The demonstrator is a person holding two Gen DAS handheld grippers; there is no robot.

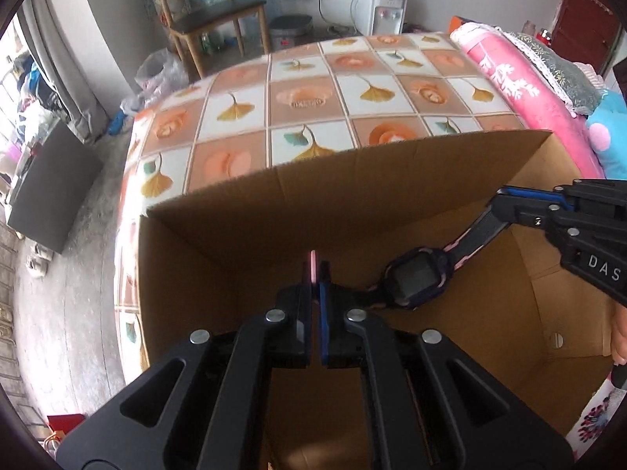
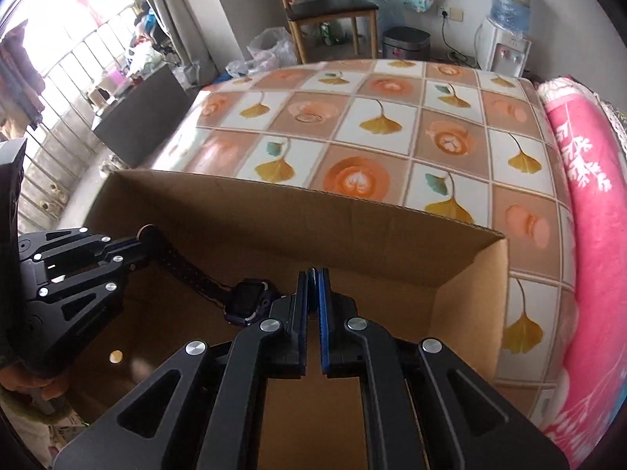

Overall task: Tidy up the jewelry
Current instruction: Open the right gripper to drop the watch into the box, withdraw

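Note:
A dark purple smartwatch (image 1: pixel 415 280) with a pink-lined strap hangs stretched between both grippers over an open cardboard box (image 1: pixel 352 203). My left gripper (image 1: pixel 313 270) is shut on one strap end, whose pink edge sticks up between the pads. My right gripper (image 1: pixel 495 205) comes in from the right and is shut on the other strap end. In the right wrist view the watch face (image 2: pixel 249 299) sits just left of my right gripper (image 2: pixel 313 278), and my left gripper (image 2: pixel 143 237) holds the perforated strap at the left. The box (image 2: pixel 313 231) lies below.
The box stands at the near edge of a table with a ginkgo-leaf and coffee-cup patterned cloth (image 1: pixel 305 90). A folded pink blanket (image 2: pixel 588 203) lies along the table's right side. Beyond the table stand a wooden chair (image 1: pixel 211 19) and a water dispenser (image 2: pixel 505 47).

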